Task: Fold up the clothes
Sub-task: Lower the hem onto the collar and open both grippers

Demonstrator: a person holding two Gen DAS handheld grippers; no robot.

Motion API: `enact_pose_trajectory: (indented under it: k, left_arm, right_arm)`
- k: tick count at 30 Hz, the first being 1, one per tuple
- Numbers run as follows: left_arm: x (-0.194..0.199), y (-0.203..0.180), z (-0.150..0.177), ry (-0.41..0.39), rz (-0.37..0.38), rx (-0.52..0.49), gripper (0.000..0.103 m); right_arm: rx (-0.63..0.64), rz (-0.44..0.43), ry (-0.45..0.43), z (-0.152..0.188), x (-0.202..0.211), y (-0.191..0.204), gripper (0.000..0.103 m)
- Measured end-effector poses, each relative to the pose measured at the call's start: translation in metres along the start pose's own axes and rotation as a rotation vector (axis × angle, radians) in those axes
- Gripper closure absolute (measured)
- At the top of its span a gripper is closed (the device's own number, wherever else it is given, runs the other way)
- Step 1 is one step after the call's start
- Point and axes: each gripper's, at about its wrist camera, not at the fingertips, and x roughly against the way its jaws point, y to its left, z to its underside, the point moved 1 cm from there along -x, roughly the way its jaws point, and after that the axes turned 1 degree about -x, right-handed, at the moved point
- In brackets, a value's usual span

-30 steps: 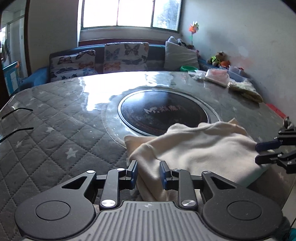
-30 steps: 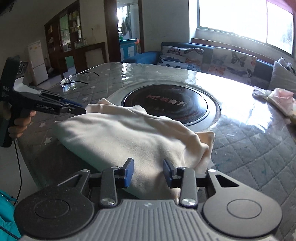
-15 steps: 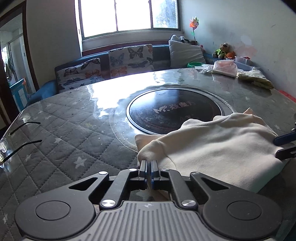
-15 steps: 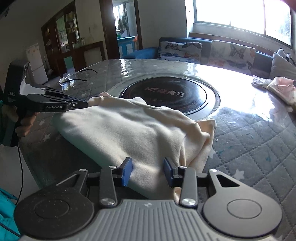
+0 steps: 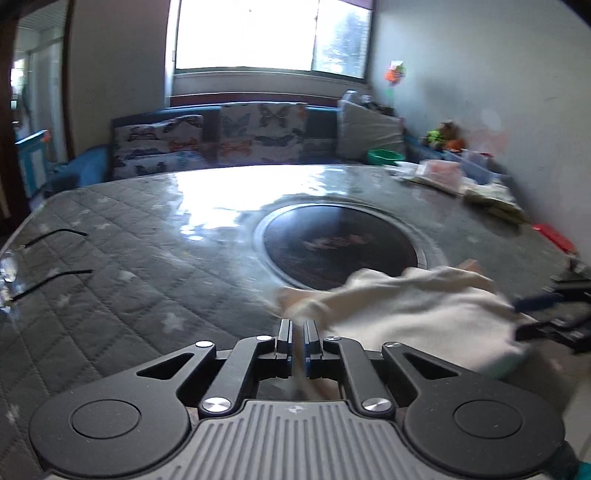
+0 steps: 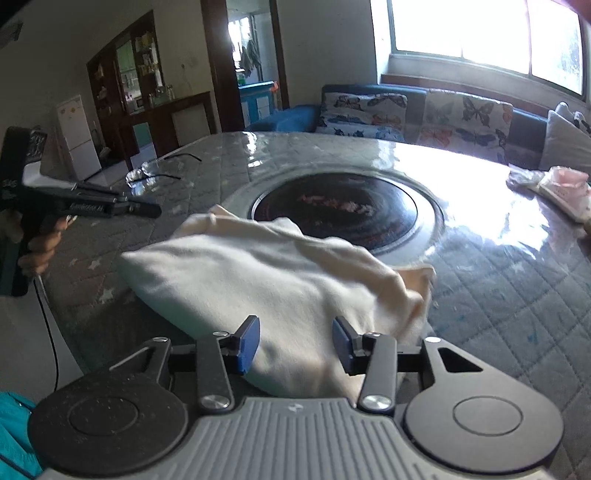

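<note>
- I see a grey quilted surface [image 5: 110,280] with a dark round inset [image 5: 340,247] at its middle.
- Eyeglasses [image 6: 147,173] lie far left.
- A butterfly-cushioned sofa [image 6: 424,110] runs under the window [image 5: 273,35].
- A green bowl [image 5: 386,156] sits far right.

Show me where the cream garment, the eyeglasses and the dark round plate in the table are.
cream garment [image 6: 266,273], right wrist view, middle of the folded cloth.
eyeglasses [image 6: 142,173], right wrist view, on a lens.
dark round plate [image 5: 332,247], left wrist view, centre of the disc.
</note>
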Motion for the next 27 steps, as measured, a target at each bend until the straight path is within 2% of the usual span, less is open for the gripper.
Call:
enact_pose_trajectory:
  k: [4,8,10,13,17,20,22,26,27]
  left_arm:
    - [-0.003,-0.027,0.015,0.034,0.068,-0.046,0.096]
    - [-0.014,-0.038,0.033,0.066,0.042,-0.105,0.096]
    - [-0.014,-0.039,0.034,0.054,0.044,-0.111,0.096]
    - [-0.014,-0.036,0.032,0.065,0.051,-0.106,0.096]
    - [-0.013,-0.033,0.024,0.088,0.066,-0.043,0.094]
    - [-0.012,-0.035,0.018,0.094,0.058,-0.014,0.081]
    - [-0.010,-0.036,0.014,0.098,0.039,0.002,0.063]
    - [-0.008,-0.036,0.009,0.110,-0.004,0.035,0.046]
    - [-0.008,-0.036,0.008,0.116,-0.018,0.049,0.039]
  right_arm:
    - [0.018,-0.021,-0.003,-0.004,-0.011,0.008,0.059]
    - [0.033,-0.012,0.039,0.001,-0.029,0.012,0.057]
    - [0.030,-0.009,0.039,0.003,-0.030,0.012,0.057]
    - [0.048,-0.004,0.037,0.000,-0.026,0.013,0.057]
    - [0.030,0.006,0.017,-0.005,-0.022,0.011,0.054]
    - [0.039,0.011,0.055,-0.001,-0.030,0.013,0.052]
    - [0.043,0.018,0.053,-0.001,-0.030,0.015,0.051]
    - [0.055,0.029,0.033,-0.008,-0.026,0.019,0.044]
    - [0.061,0.031,0.028,-0.009,-0.026,0.021,0.042]
